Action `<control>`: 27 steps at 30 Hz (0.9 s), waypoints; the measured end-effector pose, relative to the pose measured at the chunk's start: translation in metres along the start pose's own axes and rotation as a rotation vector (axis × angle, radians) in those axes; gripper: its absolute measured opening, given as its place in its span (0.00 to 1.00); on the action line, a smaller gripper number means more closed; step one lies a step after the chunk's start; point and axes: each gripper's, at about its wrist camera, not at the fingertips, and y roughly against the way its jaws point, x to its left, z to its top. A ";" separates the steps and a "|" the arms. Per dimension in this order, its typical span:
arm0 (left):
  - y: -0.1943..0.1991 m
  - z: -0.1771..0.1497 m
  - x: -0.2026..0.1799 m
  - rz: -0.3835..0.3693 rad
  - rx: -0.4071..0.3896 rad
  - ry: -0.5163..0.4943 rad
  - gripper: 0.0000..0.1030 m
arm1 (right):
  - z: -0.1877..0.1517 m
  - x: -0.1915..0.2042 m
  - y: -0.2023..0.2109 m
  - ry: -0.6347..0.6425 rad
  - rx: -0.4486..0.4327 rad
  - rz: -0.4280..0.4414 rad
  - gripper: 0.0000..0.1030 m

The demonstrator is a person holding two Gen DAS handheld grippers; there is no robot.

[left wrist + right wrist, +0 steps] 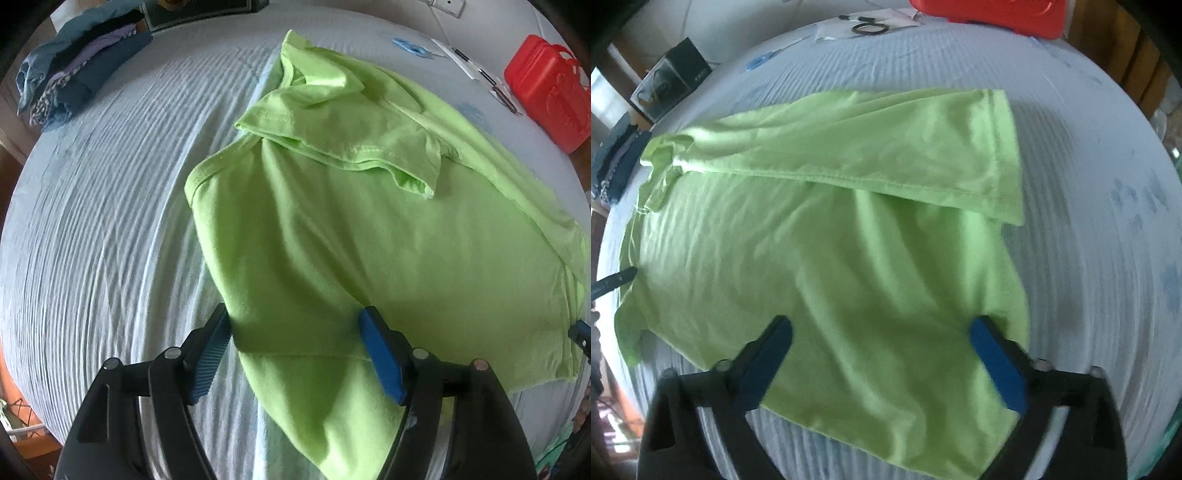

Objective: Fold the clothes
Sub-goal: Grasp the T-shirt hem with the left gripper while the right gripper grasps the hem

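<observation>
The soft lime-green T-shirt [332, 240] lay partly folded on the ribbed white bed sheet [110, 184]. The left gripper [295, 321] and right gripper [882, 328] were spread wide, holding nothing.

The red box [550, 92] is cut by the right edge; in the right wrist view the top edge cuts it. The dark clothes pile [74, 74] is blurred, its pieces not separable.

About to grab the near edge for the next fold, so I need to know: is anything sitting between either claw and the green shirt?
Nothing visible is. The left claw and right claw both hang open directly over the green shirt. The red box and the clothes pile lie off at the far edges of the bed sheet.
</observation>
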 end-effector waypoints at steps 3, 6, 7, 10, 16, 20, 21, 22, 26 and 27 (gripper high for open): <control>0.016 -0.011 0.010 -0.015 -0.022 0.036 0.68 | -0.012 -0.022 0.024 -0.061 -0.056 0.034 0.40; 0.038 -0.030 0.011 -0.014 -0.068 0.017 0.68 | -0.032 -0.040 0.049 -0.074 -0.114 0.036 0.40; 0.044 -0.036 0.011 -0.020 -0.078 0.011 0.68 | -0.038 -0.042 0.054 -0.082 -0.121 0.038 0.40; 0.055 -0.050 0.004 -0.051 -0.078 0.000 0.68 | -0.059 -0.055 0.068 -0.097 -0.128 0.061 0.40; 0.044 -0.086 -0.015 -0.074 -0.028 -0.035 0.69 | -0.076 -0.044 0.057 -0.067 -0.084 0.081 0.43; 0.039 -0.100 -0.028 -0.085 -0.037 -0.044 0.69 | -0.084 -0.038 0.055 -0.036 -0.088 0.097 0.44; 0.035 -0.100 -0.031 -0.070 -0.033 -0.054 0.69 | -0.085 -0.036 0.055 -0.020 -0.090 0.096 0.45; 0.031 -0.101 -0.033 -0.054 -0.029 -0.064 0.69 | -0.089 -0.035 0.055 -0.003 -0.088 0.095 0.45; 0.019 -0.103 -0.044 0.017 -0.059 -0.088 0.71 | -0.095 -0.028 0.049 0.048 -0.074 0.053 0.45; 0.018 -0.103 -0.043 0.015 -0.057 -0.077 0.71 | -0.096 -0.027 0.047 0.058 -0.072 0.040 0.45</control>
